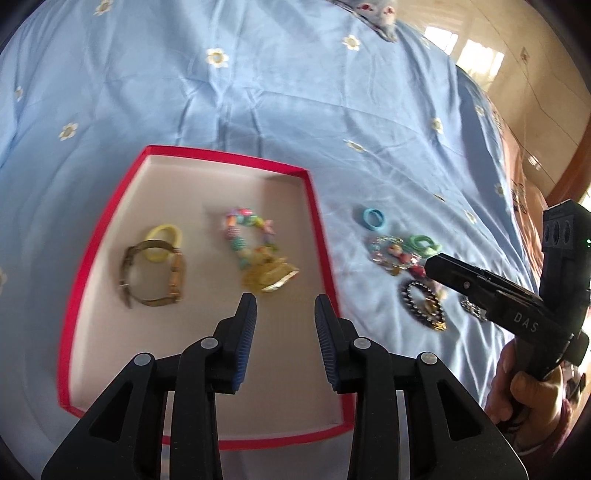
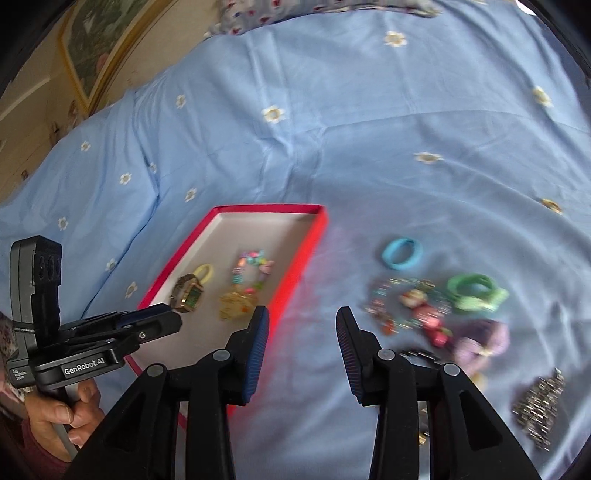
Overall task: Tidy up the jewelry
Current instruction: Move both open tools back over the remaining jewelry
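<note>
A red box (image 1: pixel 221 157) with a white floor lies on the blue bedspread. It holds a gold watch (image 1: pixel 155 277), a yellow ring (image 1: pixel 162 243), a colourful bead bracelet (image 1: pixel 247 229) and a gold piece (image 1: pixel 269 277). My left gripper (image 1: pixel 285 301) hovers over the box's near half, open and empty. To the right of the box lie a blue ring (image 2: pixel 402 254), a green ring (image 2: pixel 474 291), a charm bracelet (image 2: pixel 406 306), a purple scrunchie (image 2: pixel 484 341) and a silver chain (image 2: pixel 541 406). My right gripper (image 2: pixel 303 314) is open and empty above the sheet between the box (image 2: pixel 266 209) and this pile.
A black bead bracelet (image 1: pixel 421 302) lies near the right gripper's tip (image 1: pixel 428 264). A person's hand (image 2: pixel 62 406) holds the left gripper's handle. A patterned pillow (image 1: pixel 380 14) sits at the bed's far end. Tiled floor (image 1: pixel 535 74) lies beyond the right edge.
</note>
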